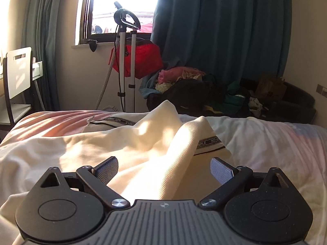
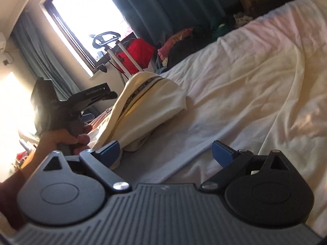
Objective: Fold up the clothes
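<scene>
Barely started: cream sweatshirt lies rumpled on the bed, no neat fold visible. Left tool spread apart over a raised fabric ridge; right tool apart, empty, beside the garment.

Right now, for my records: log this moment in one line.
left gripper open | right gripper open | cream garment rumpled on bed, unheld

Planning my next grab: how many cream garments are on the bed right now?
1: the cream garment lies bunched on the bed, ahead of the open left gripper. More could be hidden underneath.
</scene>
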Demonstrator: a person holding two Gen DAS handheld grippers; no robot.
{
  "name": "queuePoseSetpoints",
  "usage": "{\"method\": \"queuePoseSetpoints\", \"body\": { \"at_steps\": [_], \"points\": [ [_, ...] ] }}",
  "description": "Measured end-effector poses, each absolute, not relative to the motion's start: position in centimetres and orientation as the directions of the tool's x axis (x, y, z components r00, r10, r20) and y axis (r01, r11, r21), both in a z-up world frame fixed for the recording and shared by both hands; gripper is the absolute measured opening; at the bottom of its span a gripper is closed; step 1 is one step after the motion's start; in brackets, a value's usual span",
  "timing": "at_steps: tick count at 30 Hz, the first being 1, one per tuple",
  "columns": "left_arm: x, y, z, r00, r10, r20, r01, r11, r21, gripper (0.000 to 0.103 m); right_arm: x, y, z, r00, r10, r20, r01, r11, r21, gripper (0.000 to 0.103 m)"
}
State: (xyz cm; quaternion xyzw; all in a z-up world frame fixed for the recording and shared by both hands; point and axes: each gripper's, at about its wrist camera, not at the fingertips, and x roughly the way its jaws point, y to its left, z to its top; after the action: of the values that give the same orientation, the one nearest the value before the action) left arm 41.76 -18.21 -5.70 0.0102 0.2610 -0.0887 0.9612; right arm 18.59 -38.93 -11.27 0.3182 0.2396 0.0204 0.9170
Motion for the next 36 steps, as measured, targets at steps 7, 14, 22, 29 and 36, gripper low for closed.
{"method": "queuePoseSetpoints", "body": {
  "at_steps": [7, 14, 22, 29, 36],
  "points": [
    [47.7, -21.3, -7.2, 0.830, -0.143, -0.539, 0.194, 0.980, 0.040, 0.066, 21.8, -39.1, -14.0, 0.879, 0.163, -0.448, 0.148, 0.800, 0.582, 0.098],
    [45.1, -22.0, -5.0, 0.819, -0.233, -0.524, 0.314, 0.947, 0.070, 0.007, 22.2, -39.1, -15.1, 0.880, 0.148, -0.452, 0.182, 0.772, 0.608, 0.098],
    [31.0, -19.8, -2.6, 0.819, -0.327, -0.471, 0.442, 0.883, 0.157, 0.006, 20.2, -39.9, -14.0, 0.905, 0.137, -0.403, 0.181, 0.733, 0.655, 0.098],
    [16.9, -13.9, -3.9, 0.806, -0.366, -0.466, 0.446, 0.892, 0.070, 0.006, 16.9, -40.2, -11.5, 0.928, 0.131, -0.350, 0.143, 0.741, 0.656, 0.098],
    [10.4, -9.0, -6.9, 0.824, -0.341, -0.452, 0.385, 0.923, 0.006, 0.007, 13.8, -37.3, -9.2, 0.915, 0.219, -0.338, 0.022, 0.810, 0.586, 0.098]
  ]
}}
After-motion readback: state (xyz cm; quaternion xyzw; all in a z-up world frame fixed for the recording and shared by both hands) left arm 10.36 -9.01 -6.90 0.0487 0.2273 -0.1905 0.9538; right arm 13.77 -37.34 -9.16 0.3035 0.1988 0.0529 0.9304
